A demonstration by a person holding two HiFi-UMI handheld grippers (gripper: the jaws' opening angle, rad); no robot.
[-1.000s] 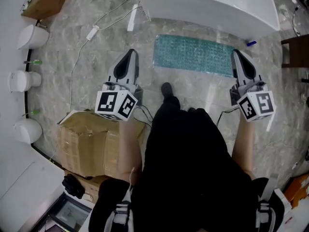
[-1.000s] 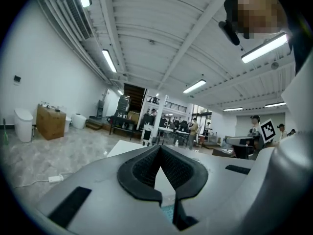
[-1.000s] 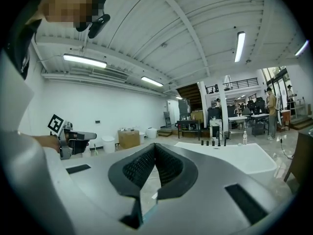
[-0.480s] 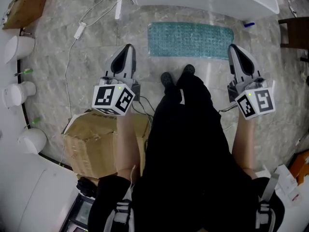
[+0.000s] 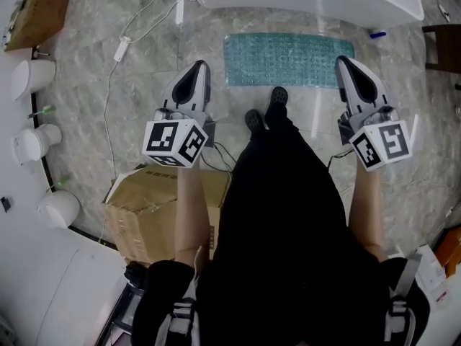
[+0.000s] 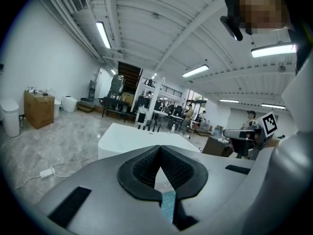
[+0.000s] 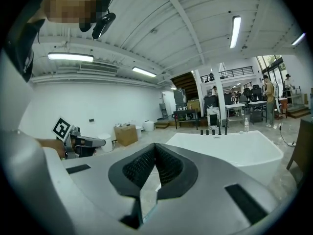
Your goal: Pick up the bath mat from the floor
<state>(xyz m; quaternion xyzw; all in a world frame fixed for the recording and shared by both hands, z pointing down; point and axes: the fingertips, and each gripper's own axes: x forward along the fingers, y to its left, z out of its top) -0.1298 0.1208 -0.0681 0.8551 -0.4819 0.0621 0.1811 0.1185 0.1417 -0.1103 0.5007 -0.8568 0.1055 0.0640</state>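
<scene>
left gripper (image 5: 202,66) & right gripper (image 5: 341,62), both closed tight & empty, now nearer the bath mat (image 5: 288,49) than a sec ago: approach only, no grab yet.

Bath mat (image 6: 167,203), a mere sliver in the left gripper view

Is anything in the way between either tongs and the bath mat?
Nothing visible. The mat lies uncovered; left tongs and right tongs hang near its two ends. A shoe stands by its near edge.
</scene>
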